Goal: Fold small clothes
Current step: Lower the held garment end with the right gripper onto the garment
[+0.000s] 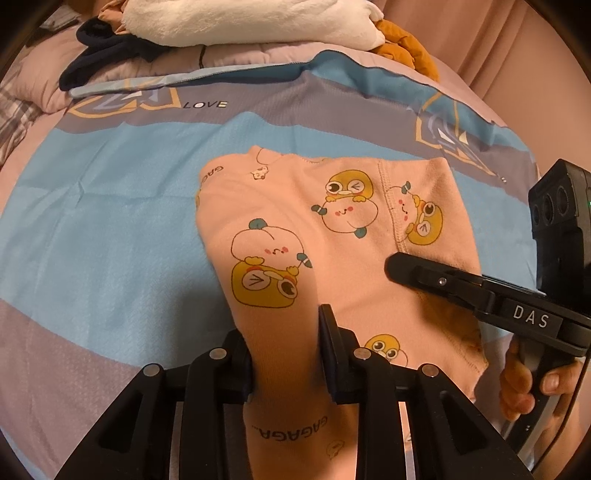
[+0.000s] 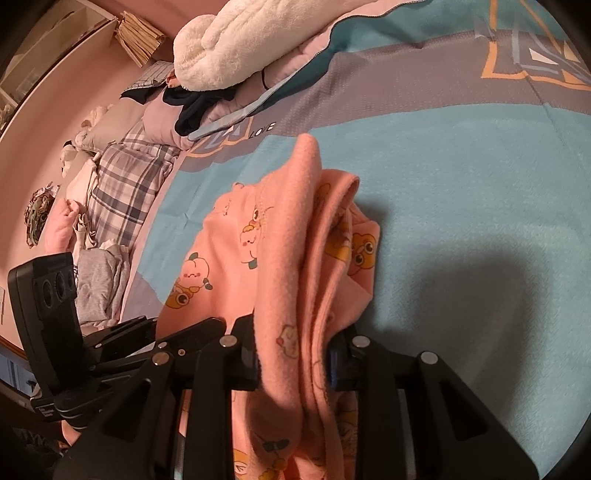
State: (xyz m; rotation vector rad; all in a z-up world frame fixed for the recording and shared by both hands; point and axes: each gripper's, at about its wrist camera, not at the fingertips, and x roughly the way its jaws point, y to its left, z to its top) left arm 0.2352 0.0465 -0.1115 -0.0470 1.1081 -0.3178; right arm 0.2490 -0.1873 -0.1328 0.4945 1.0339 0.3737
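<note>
A small pink garment (image 1: 332, 229) printed with yellow cartoon ducks lay partly flat at the centre of the left wrist view, on a blue-and-grey bedspread (image 1: 110, 206), while both handheld tools kept hold of its near edge. The left gripper (image 1: 286, 354), at the bottom centre of that frame, had its pads pressed on a gathered band of the pink cloth. The right gripper (image 2: 293, 358), at the bottom centre of its own view, was clamped on a thick bunch of the same fabric, which rose in a ridge toward the middle of the picture. In the left wrist view that right tool entered from the right edge, a hand (image 1: 524, 384) wrapped round its handle at lower right.

The work appeared to be mid-fold: the garment had been laid down with one doubled side lying over the other, and the edge was not yet released. The next move would probably call for letting the cloth settle flat, letting go cleanly, then taking a fresh edge for the following fold.

A white fleece blanket (image 1: 251, 22) and dark clothing (image 1: 103, 51) sat piled at the top of the frame.
</note>
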